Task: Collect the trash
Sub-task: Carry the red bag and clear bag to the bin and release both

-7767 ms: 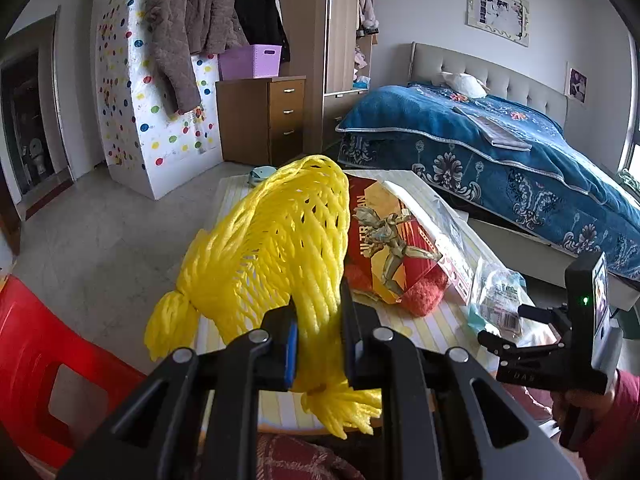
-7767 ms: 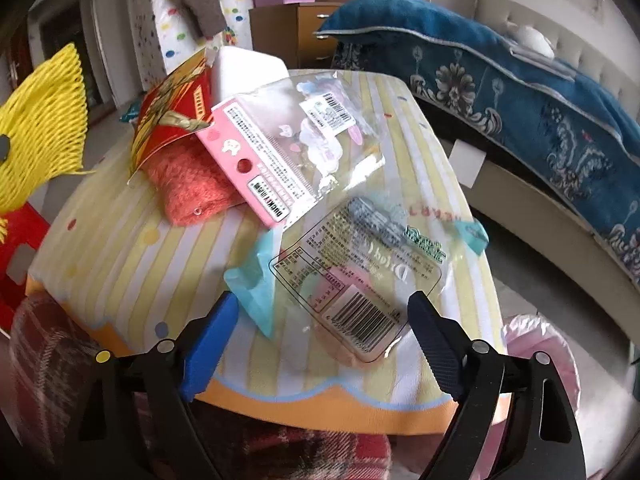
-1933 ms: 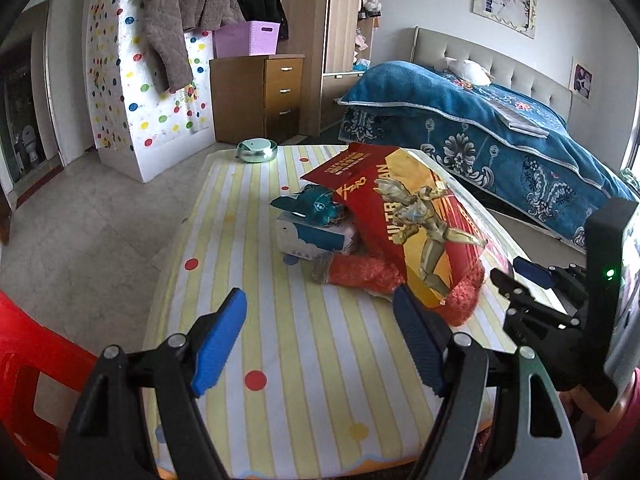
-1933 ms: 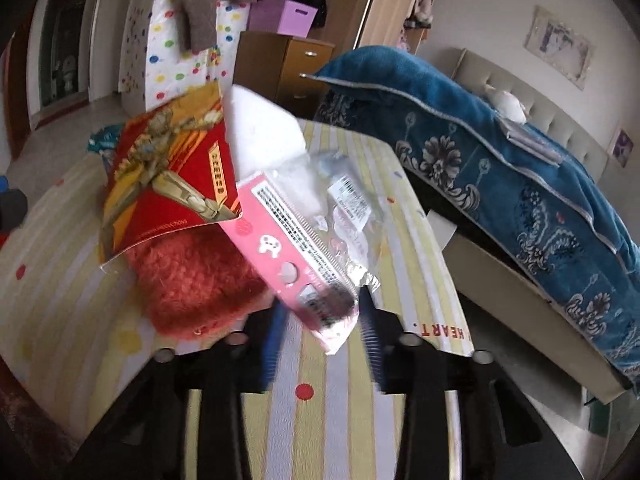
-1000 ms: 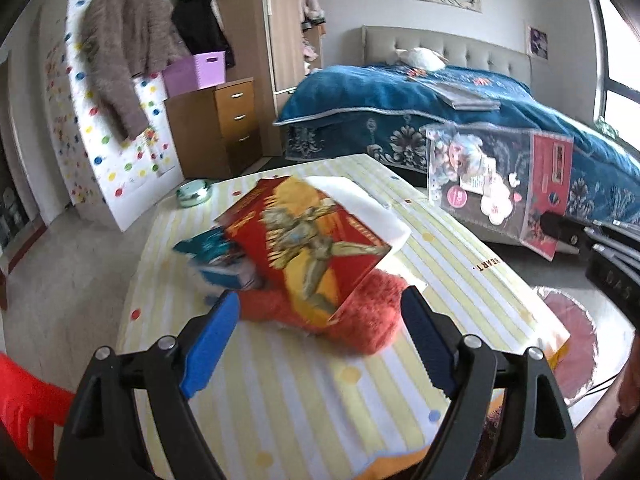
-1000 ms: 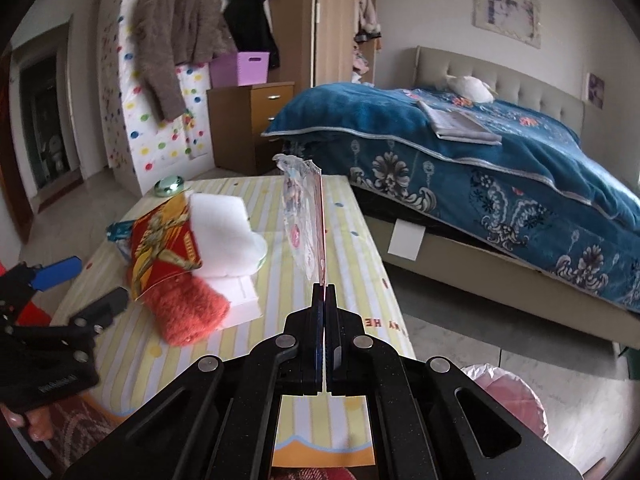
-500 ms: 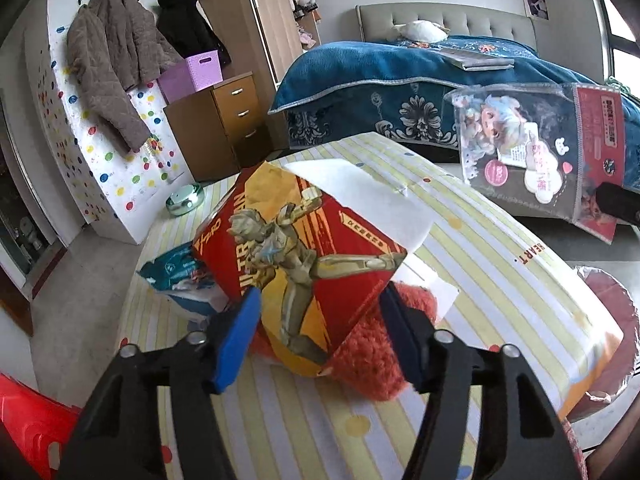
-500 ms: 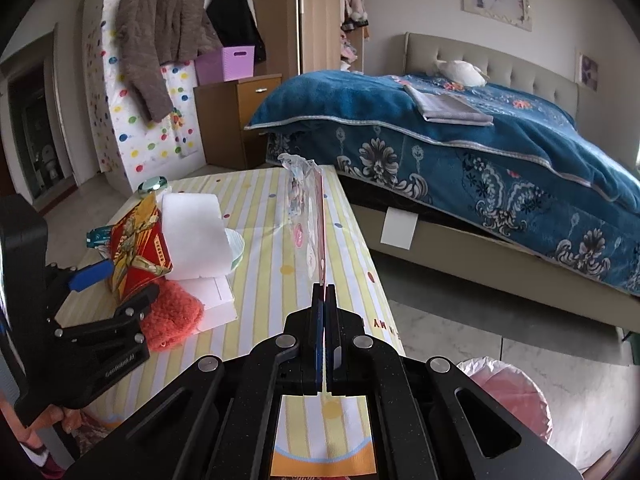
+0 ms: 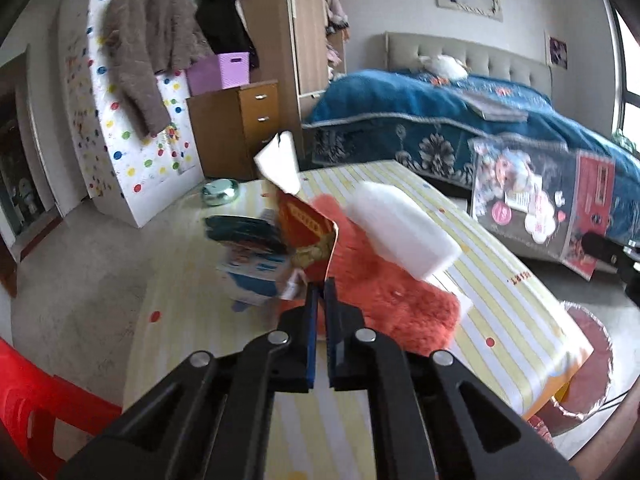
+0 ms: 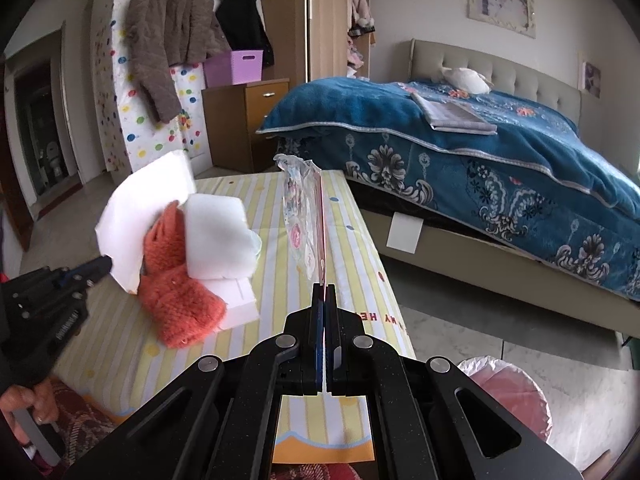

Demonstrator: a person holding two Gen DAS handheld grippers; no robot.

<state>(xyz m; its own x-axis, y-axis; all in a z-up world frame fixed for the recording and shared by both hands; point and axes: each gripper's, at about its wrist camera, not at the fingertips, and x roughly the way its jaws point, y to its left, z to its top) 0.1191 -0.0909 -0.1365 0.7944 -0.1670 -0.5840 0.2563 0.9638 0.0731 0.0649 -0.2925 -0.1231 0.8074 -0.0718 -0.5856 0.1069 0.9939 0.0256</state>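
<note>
My left gripper (image 9: 319,290) is shut on the lower edge of a red picture card (image 9: 306,236), which stands tilted up and edge-on above the striped table (image 9: 500,304). From the right wrist view the left gripper (image 10: 105,265) shows the card's white back (image 10: 136,216). My right gripper (image 10: 325,292) is shut on a clear and pink doll packet (image 10: 306,232), held upright over the table's right side. In the left wrist view the packet (image 9: 536,200) hangs at the far right. An orange fuzzy cloth (image 9: 384,288) and a white foam block (image 9: 400,232) lie under the card.
A blue box (image 9: 256,276) lies left of the card. A pink-lined bin (image 10: 506,394) stands on the floor right of the table. A bed (image 10: 480,152) is behind it, a red chair (image 9: 36,392) at the near left, a drawer unit (image 9: 240,128) at the back.
The left jaws closed on the red card's edge and tipped it up off the orange cloth, baring the foam block. The right gripper kept the packet upright and still.
</note>
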